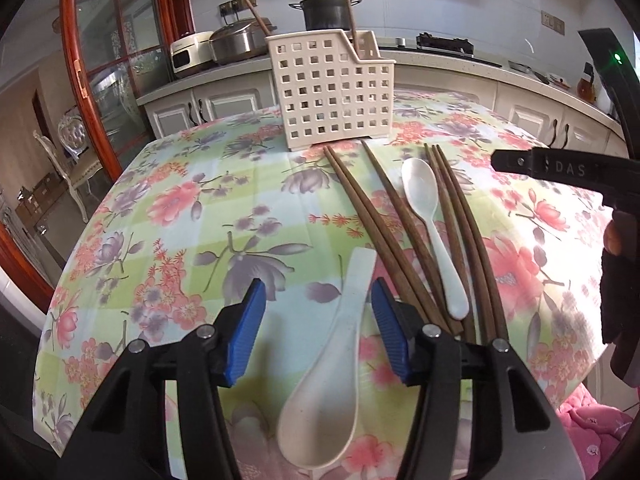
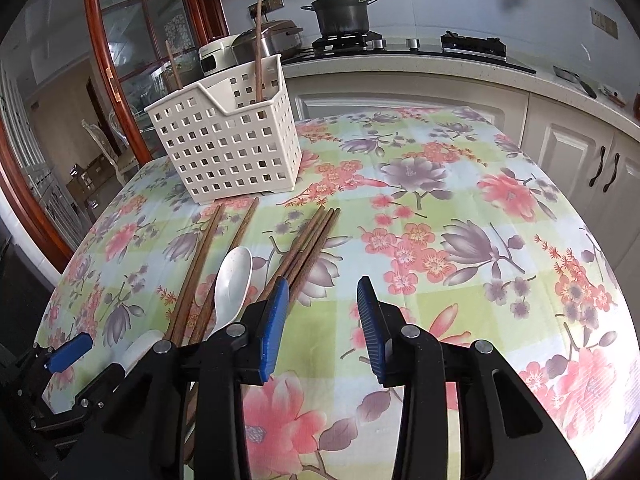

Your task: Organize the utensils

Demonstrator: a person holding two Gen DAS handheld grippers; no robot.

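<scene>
A table covered with a floral cloth (image 1: 192,208) fills both wrist views, with a kitchen counter and a dark pot (image 1: 326,10) on the stove far behind. At the far side of the table stands a cream perforated utensil holder (image 1: 330,92), upright, with two brown chopsticks already standing in it. Nearer, loose brown chopsticks (image 1: 384,236) lie fanned on the cloth, running from the holder toward the camera. A small white spoon (image 1: 430,224) lies among them, bowl at the far end. Left of the chopsticks lies a larger cream soup spoon (image 1: 340,344), bowl nearest. The left gripper (image 1: 318,292) straddles this spoon's handle, its blue pads standing apart on either side with a gap showing on the left. The right gripper (image 2: 323,292) hovers over bare cloth to the right of the chopsticks, its jaws spread and holding nothing.
</scene>
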